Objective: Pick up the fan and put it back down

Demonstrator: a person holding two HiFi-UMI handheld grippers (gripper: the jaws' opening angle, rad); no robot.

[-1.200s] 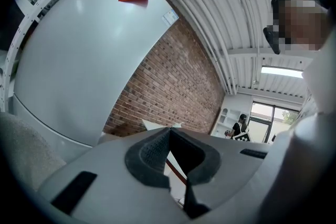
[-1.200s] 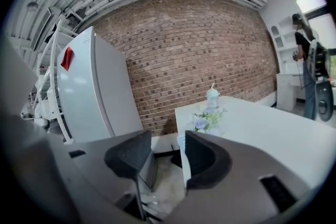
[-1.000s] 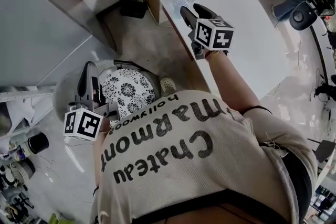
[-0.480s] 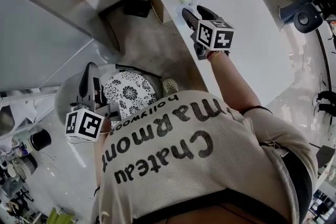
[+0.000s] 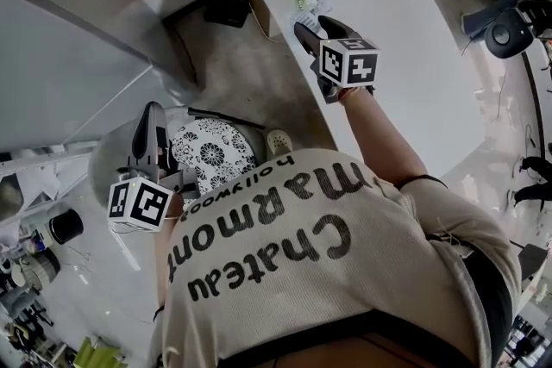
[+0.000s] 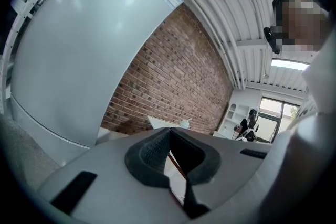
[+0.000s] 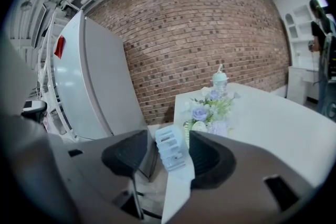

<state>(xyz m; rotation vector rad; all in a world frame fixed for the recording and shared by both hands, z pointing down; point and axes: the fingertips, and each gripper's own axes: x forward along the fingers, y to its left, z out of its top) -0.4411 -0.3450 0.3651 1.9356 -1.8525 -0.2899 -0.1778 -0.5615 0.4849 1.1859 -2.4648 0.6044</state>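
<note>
Fingers (image 7: 207, 157) of the right gripper (image 5: 313, 26) are opening wide around the fan (image 7: 170, 147), which stands just in front of the flowers (image 7: 210, 107) at the desk (image 7: 273, 123) edge, pads not pressing it; approach or release cannot be told apart. A pick-up would call for closing squarely on the fan's sides, short of the flowers, which crowd any deeper reach. Left gripper (image 5: 152, 121), fingers together and empty, hangs well left of the flowers, beside the fridge (image 7: 89, 86).
</note>
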